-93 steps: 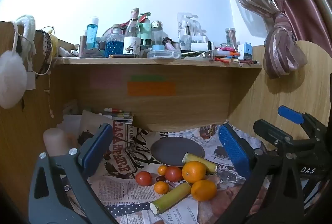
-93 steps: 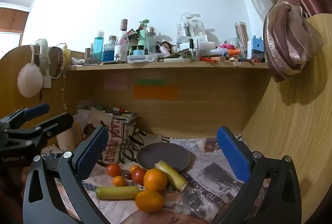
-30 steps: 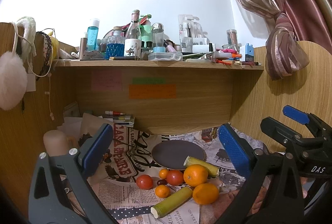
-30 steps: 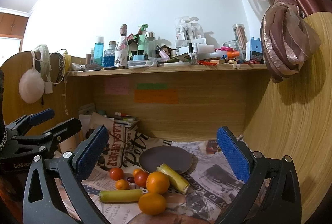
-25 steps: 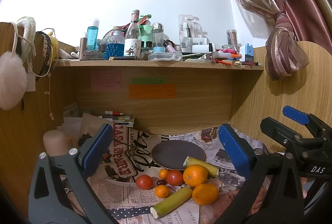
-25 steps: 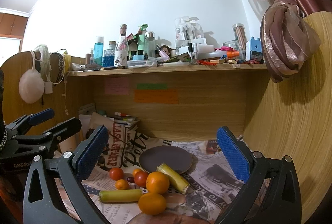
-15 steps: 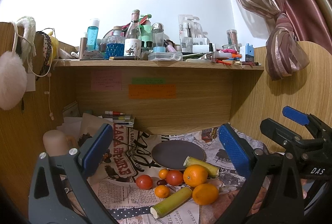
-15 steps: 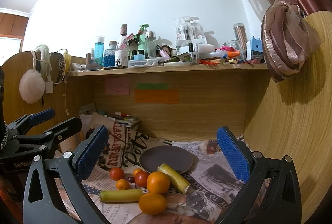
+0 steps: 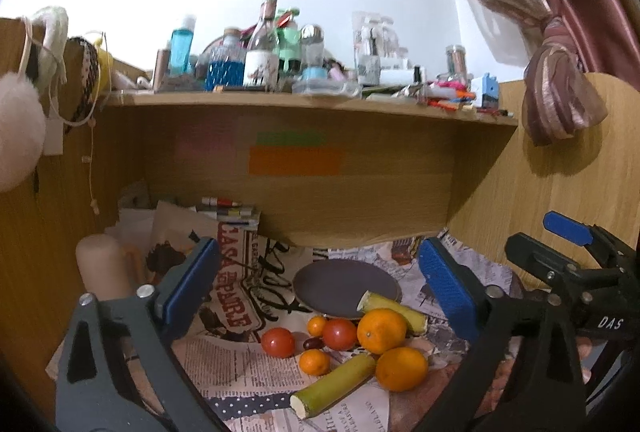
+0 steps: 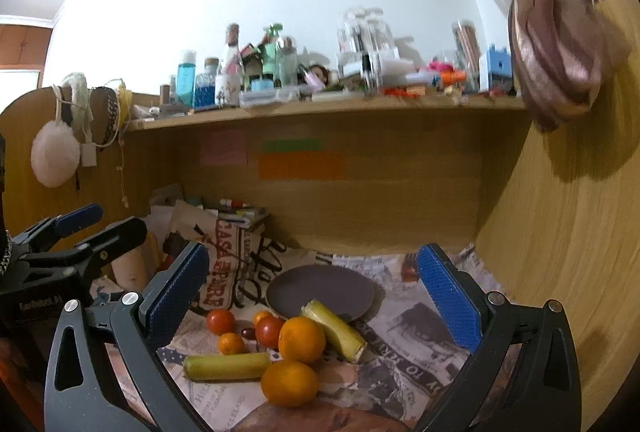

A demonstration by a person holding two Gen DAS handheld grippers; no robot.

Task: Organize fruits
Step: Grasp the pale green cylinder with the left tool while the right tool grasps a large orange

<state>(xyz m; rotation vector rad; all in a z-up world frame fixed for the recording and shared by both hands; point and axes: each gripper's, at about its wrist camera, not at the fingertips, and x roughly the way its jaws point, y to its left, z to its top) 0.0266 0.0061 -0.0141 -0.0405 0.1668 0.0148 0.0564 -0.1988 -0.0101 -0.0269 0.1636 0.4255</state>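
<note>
Jaws: left gripper point(image 9: 318, 286) closing slightly on nothing, right gripper point(image 10: 312, 290) wide open; fruits point(image 9: 352, 342) at lower centre untouched, plate point(image 9: 344, 286) bare.

I am at a desk nook in someone's bedroom, a lived-in home. A wooden shelf point(image 9: 304, 101) above me is crowded with cosmetic bottles point(image 9: 262, 47) and small clutter. A pink curtain point(image 9: 560, 87) hangs tied back beside the wall, fluffy earmuffs point(image 10: 54, 151) hang on the side panel, sticky notes point(image 9: 296, 159) dot the back board, and newspaper point(image 9: 236, 356) covers the desktop.
</note>
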